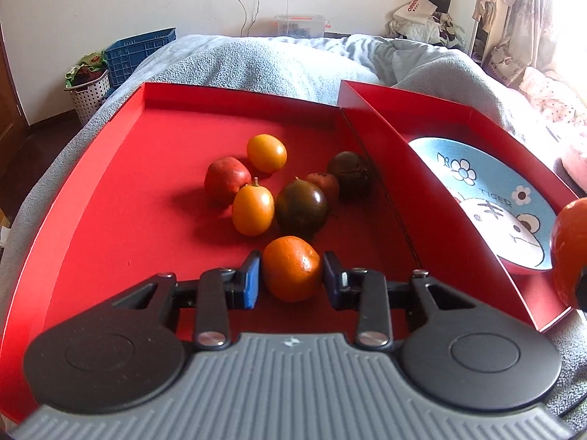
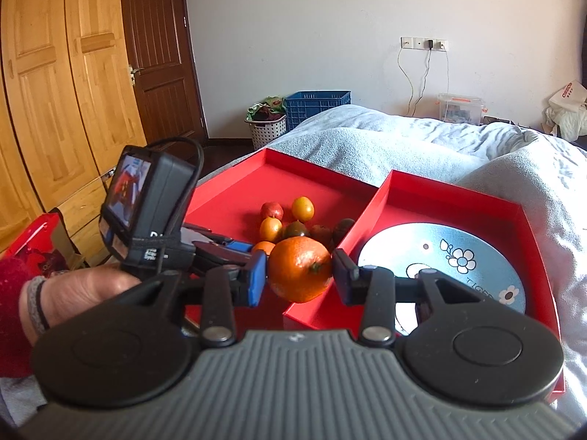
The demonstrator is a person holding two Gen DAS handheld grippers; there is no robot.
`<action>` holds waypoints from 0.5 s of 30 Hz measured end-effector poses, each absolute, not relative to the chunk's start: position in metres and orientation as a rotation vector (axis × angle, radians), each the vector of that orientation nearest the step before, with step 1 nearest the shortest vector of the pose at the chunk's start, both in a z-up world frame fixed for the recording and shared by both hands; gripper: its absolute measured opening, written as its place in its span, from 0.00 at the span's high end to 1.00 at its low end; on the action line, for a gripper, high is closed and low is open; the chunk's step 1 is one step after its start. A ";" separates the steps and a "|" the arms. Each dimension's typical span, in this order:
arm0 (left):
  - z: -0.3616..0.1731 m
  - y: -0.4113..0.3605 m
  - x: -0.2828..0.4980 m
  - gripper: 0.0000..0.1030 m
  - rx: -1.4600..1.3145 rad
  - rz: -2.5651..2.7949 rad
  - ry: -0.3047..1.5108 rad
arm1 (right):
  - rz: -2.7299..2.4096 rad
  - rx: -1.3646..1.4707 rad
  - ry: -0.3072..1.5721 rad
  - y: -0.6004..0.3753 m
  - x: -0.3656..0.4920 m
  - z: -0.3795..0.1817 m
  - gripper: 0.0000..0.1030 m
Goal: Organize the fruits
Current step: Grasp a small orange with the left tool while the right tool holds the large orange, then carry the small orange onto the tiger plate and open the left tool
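Note:
In the left wrist view my left gripper (image 1: 291, 275) is open around an orange tangerine (image 1: 291, 273) that rests on the floor of the left red tray (image 1: 110, 183), with small gaps between pads and fruit. Behind it lie two yellow-orange fruits (image 1: 253, 211), a red fruit (image 1: 225, 179) and dark green-brown fruits (image 1: 301, 208). In the right wrist view my right gripper (image 2: 300, 275) is shut on another tangerine (image 2: 300, 269), held above the near edge of the right red tray (image 2: 458, 190), beside the blue tiger plate (image 2: 458, 253). That tangerine shows at the left view's right edge (image 1: 570, 253).
Both trays sit on a bed with a grey blanket (image 1: 264, 62). The person's left hand (image 2: 80, 293) and the left gripper's camera (image 2: 146, 201) stand left of my right gripper. A blue crate (image 2: 317, 108) and a laundry basket (image 2: 266, 124) stand by the far wall.

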State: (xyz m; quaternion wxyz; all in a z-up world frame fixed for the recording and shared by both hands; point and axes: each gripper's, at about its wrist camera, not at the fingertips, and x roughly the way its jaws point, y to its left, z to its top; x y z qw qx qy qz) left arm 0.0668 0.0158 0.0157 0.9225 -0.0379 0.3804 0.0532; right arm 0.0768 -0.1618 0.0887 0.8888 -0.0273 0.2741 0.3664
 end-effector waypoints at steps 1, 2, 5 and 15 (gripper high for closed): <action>0.017 0.015 0.064 0.61 -0.075 0.107 0.779 | 0.762 -0.056 0.571 -0.161 0.076 0.088 0.59; 0.019 0.013 0.062 0.61 -0.069 0.106 0.776 | 0.763 -0.057 0.572 -0.161 0.075 0.088 0.59; 0.024 0.008 0.054 0.61 -0.050 0.100 0.762 | 0.768 -0.062 0.574 -0.159 0.072 0.089 0.59; 0.043 0.000 0.033 0.61 -0.030 0.098 0.723 | 0.772 -0.060 0.553 -0.167 0.054 0.099 0.59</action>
